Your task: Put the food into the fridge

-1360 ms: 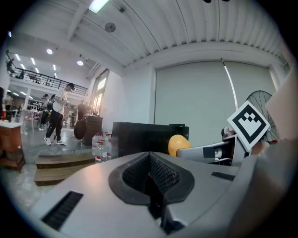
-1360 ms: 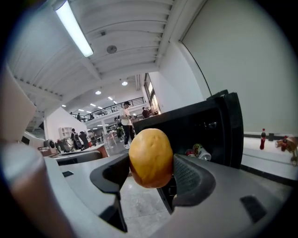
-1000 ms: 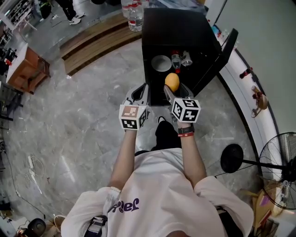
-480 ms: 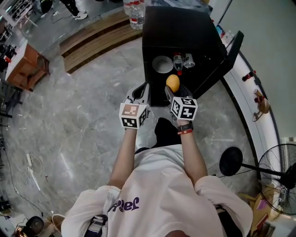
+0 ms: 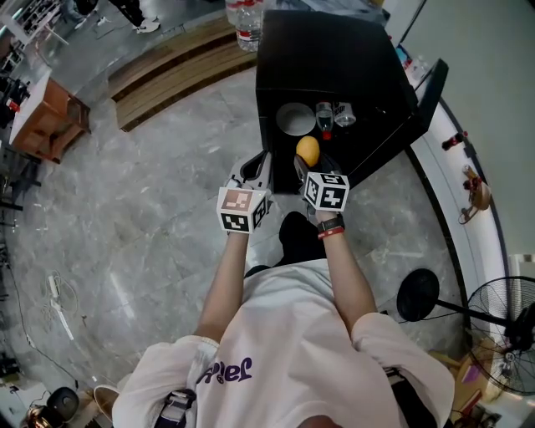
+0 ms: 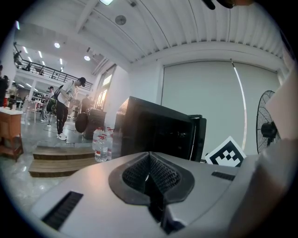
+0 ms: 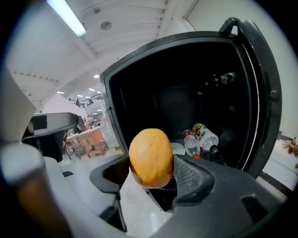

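A small black fridge (image 5: 334, 58) stands on the floor with its door (image 5: 422, 92) swung open to the right. My right gripper (image 5: 308, 159) (image 7: 153, 174) is shut on a round orange bun (image 5: 308, 151) (image 7: 150, 157), held just before the fridge's open front. Inside lie a white plate (image 5: 294, 119) (image 7: 178, 148) and two bottles (image 5: 333, 113) (image 7: 198, 139). My left gripper (image 5: 255, 171) (image 6: 150, 179) is shut and holds nothing, beside the right one and left of the fridge opening.
Water bottles (image 5: 243, 18) stand behind the fridge near a wooden step (image 5: 167, 67). A floor fan (image 5: 501, 322) and a black round stand base (image 5: 416, 289) are at the right. A white curved ledge (image 5: 468, 192) runs along the right wall.
My right gripper has carried the bun a little forward, closer to the fridge opening. The left gripper has hardly moved.
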Motion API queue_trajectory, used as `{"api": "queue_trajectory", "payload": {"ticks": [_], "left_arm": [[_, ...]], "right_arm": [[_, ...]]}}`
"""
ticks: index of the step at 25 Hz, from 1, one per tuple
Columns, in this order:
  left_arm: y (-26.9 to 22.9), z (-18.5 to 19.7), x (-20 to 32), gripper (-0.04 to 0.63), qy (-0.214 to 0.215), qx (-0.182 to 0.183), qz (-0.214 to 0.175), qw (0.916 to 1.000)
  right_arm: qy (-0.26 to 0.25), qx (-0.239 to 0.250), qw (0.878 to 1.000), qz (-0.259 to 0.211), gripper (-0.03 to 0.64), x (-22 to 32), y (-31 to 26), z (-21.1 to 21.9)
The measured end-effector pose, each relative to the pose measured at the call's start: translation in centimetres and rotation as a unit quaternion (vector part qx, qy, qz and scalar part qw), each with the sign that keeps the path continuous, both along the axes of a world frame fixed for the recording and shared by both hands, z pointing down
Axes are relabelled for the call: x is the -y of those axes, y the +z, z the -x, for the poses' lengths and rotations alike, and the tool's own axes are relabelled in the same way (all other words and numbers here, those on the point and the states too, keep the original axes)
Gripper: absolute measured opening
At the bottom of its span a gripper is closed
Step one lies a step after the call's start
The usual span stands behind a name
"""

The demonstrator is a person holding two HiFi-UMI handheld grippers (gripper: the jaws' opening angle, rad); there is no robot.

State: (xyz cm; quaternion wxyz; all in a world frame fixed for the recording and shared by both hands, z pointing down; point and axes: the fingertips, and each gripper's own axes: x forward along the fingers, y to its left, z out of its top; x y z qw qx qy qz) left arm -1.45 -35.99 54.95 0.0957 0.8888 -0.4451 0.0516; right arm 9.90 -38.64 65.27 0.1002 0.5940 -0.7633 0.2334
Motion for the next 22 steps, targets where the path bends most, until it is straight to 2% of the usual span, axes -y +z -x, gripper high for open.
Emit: {"api": "queue_trajectory", "payload": {"ticks": [13,22], "left_arm": [[2.2,0.0,2.0,0.018,-0.008,0.002,0.018,0.9998],[2.9,-0.4,2.9,0.018,-0.006,0.007,0.02,0.9998]], "right_arm": [[-0.021,-0.012,1.0,0.019,0.308,5.6,3.7,0.9],[-0.023,-0.028,0.999,0.03,0.308,9.4,5.9,-0.2]]}}
